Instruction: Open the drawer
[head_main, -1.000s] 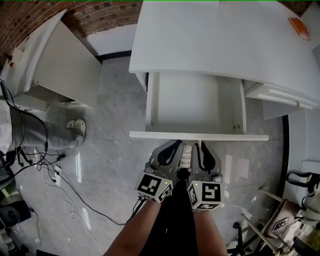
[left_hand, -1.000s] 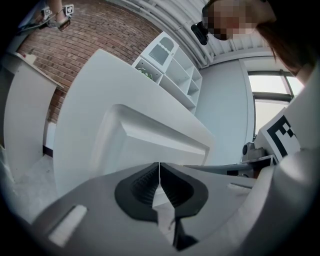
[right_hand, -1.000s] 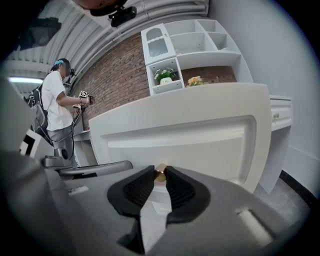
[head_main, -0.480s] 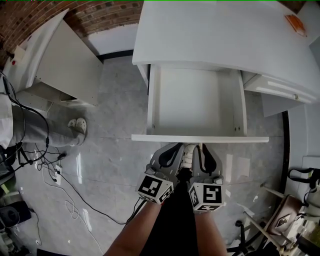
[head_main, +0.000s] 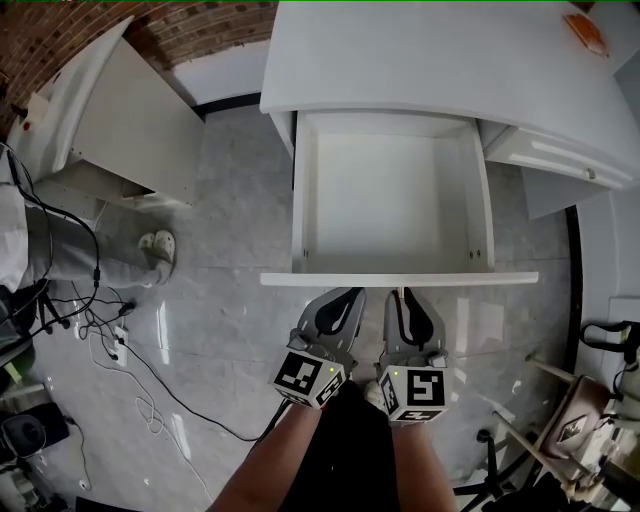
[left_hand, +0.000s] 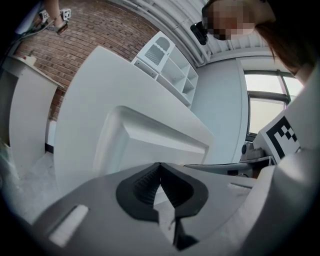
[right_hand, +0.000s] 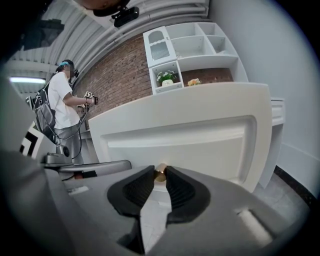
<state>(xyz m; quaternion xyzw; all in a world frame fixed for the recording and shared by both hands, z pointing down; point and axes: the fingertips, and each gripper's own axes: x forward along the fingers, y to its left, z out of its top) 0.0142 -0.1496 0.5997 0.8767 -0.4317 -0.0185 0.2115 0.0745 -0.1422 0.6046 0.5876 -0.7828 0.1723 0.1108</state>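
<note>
- At the centre of the head view, the drawer (head_main: 390, 200) is standing well out from under the white desk (head_main: 430, 60), with its bare white floor and both side walls showing.
- Just below the drawer's front panel (head_main: 400, 279), the two grippers are sitting side by side, close together.
- The right gripper (head_main: 400, 294) is pinching the small brass knob (right_hand: 160, 173) at its jaw tips, with the panel's recessed face filling the view behind.
- The left gripper (left_hand: 160, 167) is holding nothing: its jaw tips are meeting, nothing is between them, and it is riding along beside the right.
- What is changing: over the last second the drawer is coming further out. More of its floor is showing, and the desk edge is receding toward the top of the frame.
- Against the earliest frame, the gap between desk edge and front panel is clearly taller. The panel and both grippers are keeping nearly the same place low in the picture, so the head camera seems to be backing away with them.
- The right jaws' hold on the knob is looking unchanged across the frames.
- Reading for the task: the opening appears largely done. How much travel is remaining on the runners I cannot tell.
- At the upper left, a white cabinet (head_main: 130, 120) is standing clear of the drawer, and loose cables (head_main: 100, 340) are trailing along the left floor, well away from it.
</note>
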